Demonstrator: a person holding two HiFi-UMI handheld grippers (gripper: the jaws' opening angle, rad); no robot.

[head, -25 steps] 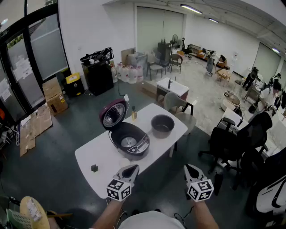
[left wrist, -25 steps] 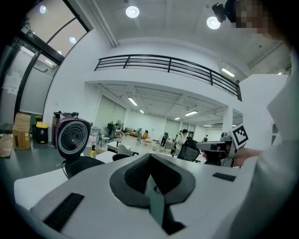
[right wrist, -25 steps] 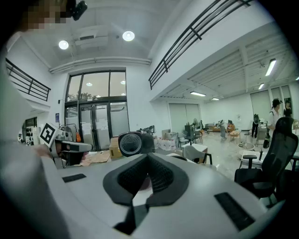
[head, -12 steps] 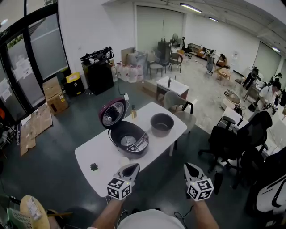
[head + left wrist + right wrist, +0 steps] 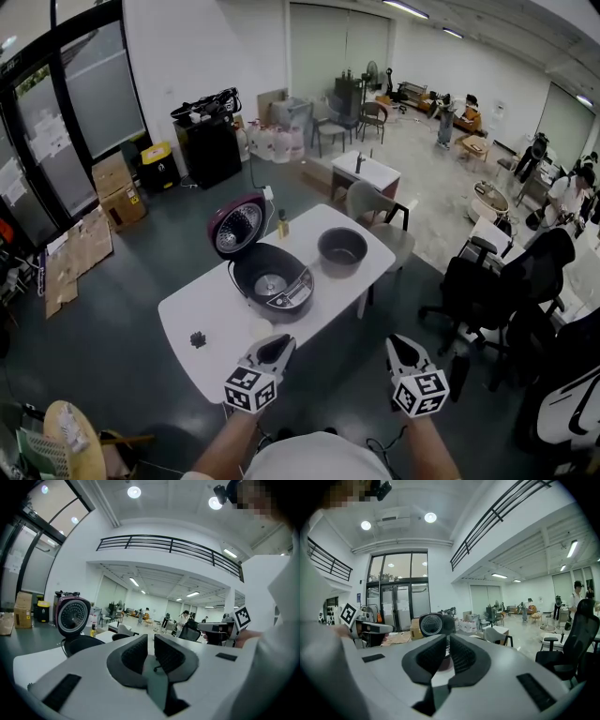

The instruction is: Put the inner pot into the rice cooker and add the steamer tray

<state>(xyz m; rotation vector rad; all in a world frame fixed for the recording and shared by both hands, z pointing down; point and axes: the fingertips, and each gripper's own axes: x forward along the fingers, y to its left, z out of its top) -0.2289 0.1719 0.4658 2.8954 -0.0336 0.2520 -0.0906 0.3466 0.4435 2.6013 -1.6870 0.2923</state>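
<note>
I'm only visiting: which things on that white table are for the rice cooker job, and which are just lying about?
For the job: rice cooker, lid open; inner pot beside it on the table.
Just lying about: small bottle at the far edge; small black object near the table's left end.

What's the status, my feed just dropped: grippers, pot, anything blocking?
Left gripper and right gripper just cracked open, both empty, back from rice cooker. Inner pot on table beside it, lid up. Nothing between.
</note>
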